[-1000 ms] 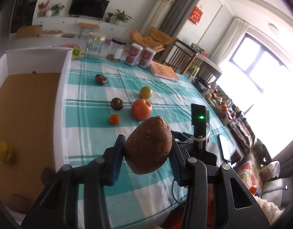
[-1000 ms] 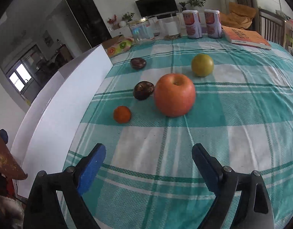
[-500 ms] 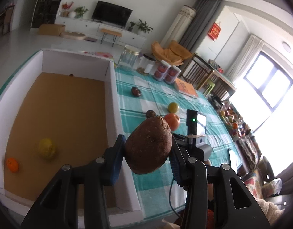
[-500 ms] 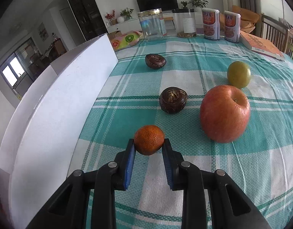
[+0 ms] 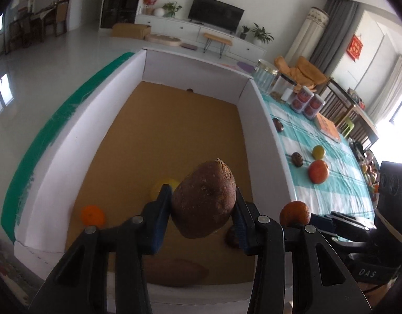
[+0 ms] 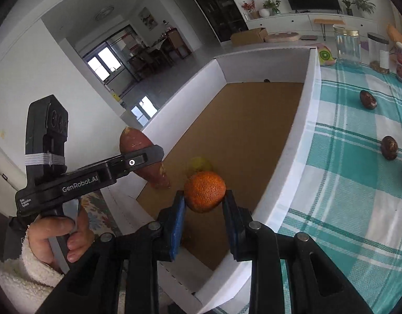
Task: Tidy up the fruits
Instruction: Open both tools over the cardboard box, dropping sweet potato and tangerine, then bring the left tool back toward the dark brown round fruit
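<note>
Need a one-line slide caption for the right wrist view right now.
Right gripper holds a small orange above the white box; left gripper carries a sweet potato.

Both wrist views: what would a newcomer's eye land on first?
The sweet potato clamped in the left gripper, held over the white box. Next, the small orange pinched in the right gripper above the box's near corner; an apple waits on the checked tablecloth.

A teal-and-white checked tablecloth (image 6: 358, 183) lies beside a white-walled, brown-floored box (image 5: 263, 120).
</note>
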Available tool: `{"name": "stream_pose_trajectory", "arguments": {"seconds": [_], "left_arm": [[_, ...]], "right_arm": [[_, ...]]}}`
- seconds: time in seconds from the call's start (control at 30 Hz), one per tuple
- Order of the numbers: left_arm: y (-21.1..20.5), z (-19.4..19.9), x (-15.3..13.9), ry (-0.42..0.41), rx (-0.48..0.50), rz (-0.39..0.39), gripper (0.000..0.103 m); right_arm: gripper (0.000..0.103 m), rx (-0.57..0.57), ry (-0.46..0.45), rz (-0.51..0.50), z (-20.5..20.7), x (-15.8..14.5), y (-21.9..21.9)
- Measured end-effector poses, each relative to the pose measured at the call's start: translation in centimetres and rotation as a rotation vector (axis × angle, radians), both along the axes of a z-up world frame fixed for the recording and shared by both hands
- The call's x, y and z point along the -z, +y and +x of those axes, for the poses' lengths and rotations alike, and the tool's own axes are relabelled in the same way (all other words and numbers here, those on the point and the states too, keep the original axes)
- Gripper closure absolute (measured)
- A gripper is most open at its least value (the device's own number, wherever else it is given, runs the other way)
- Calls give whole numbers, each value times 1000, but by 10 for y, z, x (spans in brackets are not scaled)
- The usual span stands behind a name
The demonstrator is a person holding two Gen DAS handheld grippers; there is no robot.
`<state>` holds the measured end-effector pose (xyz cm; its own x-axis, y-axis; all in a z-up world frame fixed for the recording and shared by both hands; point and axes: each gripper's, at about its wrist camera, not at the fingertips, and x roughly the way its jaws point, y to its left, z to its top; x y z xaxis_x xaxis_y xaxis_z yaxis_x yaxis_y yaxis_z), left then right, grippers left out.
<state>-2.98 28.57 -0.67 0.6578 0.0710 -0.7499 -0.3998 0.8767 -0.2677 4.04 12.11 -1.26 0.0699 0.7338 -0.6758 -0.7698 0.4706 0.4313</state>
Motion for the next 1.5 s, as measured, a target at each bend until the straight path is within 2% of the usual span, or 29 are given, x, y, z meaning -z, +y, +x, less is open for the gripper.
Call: {"name": "stream_pose_trajectory", "arguments": {"seconds": [0.1,0.17,0.23,0.3,0.33,0.43,0.53,0.7,0.77,0.83,0.9,1.0,1.13,1.27,1.37,1.4,1.5], "left_arm": [[5,-1,18,61,-47,21,56],[7,-5,21,66,-68,29,44],[2,-4,17,50,-85,59,24],[-9,-2,8,17,-76,94,22],[-13,1,4,-2,-57,104,22],[-42,12,-9,-56,22,122,22],[-83,23,-22,-106,135,139,22],[-170,53,-30,-148,376,108,18],[-201,70,-23,-132,458,57,18],[-227,89,-9,-117,512,6,18],[-246,108,11,-87,526,4,18],[-260,136,45,-33,498,52,18],[-253,152,80,21,435,140,18],[-241,161,96,40,383,217,18],[-235,163,108,72,372,212,18],[-234,161,108,60,371,224,18],[-236,162,108,72,376,235,16]], "right_arm": [[72,-30,-41,-70,-16,16,22],[63,-29,-50,-79,-20,18,22],[47,-1,-80,-59,-17,13,9],[43,34,-116,-23,-9,5,-13],[34,75,-148,-26,-5,3,-27],[19,233,-207,-11,12,3,-82],[16,390,-192,-13,35,18,-145],[14,692,-246,-225,83,63,-233],[14,775,-227,-294,94,80,-264],[14,871,-133,-286,103,87,-292],[14,916,-119,-247,104,84,-307],[13,966,-142,-295,106,86,-313],[13,1017,-137,-350,106,92,-314],[10,1027,-147,-385,110,96,-312],[7,1011,-163,-431,111,99,-305],[6,1009,-164,-438,112,100,-305],[4,1004,-158,-429,112,101,-306]]}}
